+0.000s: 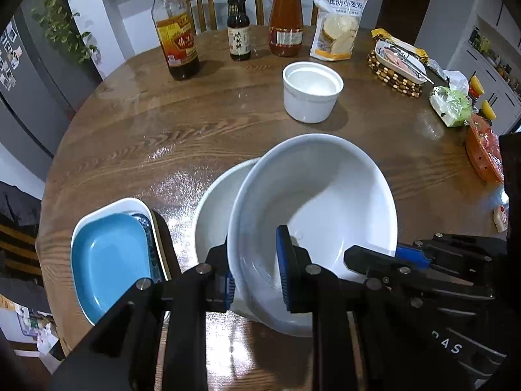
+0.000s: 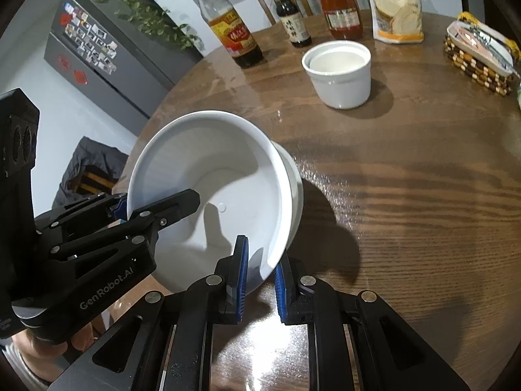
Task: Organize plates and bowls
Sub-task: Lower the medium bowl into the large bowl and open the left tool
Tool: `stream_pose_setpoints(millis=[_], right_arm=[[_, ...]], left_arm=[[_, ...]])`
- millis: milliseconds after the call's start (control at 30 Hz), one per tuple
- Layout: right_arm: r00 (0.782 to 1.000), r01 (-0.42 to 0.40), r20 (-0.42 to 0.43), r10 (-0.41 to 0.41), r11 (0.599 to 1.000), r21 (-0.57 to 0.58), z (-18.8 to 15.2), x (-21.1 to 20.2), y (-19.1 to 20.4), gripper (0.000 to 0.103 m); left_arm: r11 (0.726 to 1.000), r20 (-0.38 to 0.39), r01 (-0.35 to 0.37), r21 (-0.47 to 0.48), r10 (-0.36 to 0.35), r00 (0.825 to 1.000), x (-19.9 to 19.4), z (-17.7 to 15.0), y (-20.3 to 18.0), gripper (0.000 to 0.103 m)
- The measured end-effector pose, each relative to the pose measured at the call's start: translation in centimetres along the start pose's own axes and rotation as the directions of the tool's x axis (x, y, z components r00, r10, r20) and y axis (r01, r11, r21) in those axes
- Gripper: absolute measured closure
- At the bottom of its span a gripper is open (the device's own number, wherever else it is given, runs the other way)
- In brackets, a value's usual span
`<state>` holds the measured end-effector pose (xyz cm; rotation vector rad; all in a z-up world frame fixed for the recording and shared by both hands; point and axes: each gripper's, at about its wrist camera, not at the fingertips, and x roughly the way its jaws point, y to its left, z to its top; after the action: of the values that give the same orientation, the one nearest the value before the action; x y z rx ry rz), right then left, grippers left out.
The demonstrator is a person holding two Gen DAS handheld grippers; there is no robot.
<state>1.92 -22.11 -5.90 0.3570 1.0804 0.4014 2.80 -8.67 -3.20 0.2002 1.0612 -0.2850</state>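
Observation:
A large white bowl (image 1: pixel 312 208) is tilted above a second white bowl (image 1: pixel 215 208) on the round wooden table (image 1: pixel 130 130). My left gripper (image 1: pixel 255 270) is shut on its near rim. My right gripper (image 2: pixel 260 277) is shut on the rim of the same bowl (image 2: pixel 211 176) from the other side; it shows in the left wrist view (image 1: pixel 384 254). The lower bowl (image 2: pixel 294 179) peeks out beneath. A blue plate (image 1: pixel 110 257) lies stacked in a white dish (image 1: pixel 107 207) at the left. A small white pot (image 1: pixel 309 91) stands further back.
Sauce bottles (image 1: pixel 176 32), a red jar (image 1: pixel 286 19) and a flour bag (image 1: pixel 338 22) line the far edge. A dish on a beaded trivet (image 1: pixel 397 65), wrapped greens (image 1: pixel 451 106) and an orange packet (image 1: pixel 485 150) sit at the right. Chairs stand behind.

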Motion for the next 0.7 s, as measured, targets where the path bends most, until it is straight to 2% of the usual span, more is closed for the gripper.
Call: stream_pose_setpoints(millis=[433,700], right_arm=[[0.999,-0.004,-0.036,0.004,1.000,-0.006,0.4,0.9,0.5,0.086],[0.997,0.035,-0.064,-0.037,0.999,-0.042,0.8,2.2,1.3,0.086]], left_arm=[[1.000,-0.032,0.003,-0.031,-0.004,0.999,0.8,-0.2,1.0,0.082],[0.998,-0.072,-0.007,-0.061,0.003,0.997,2.4,-0.5,2.2,0.082]])
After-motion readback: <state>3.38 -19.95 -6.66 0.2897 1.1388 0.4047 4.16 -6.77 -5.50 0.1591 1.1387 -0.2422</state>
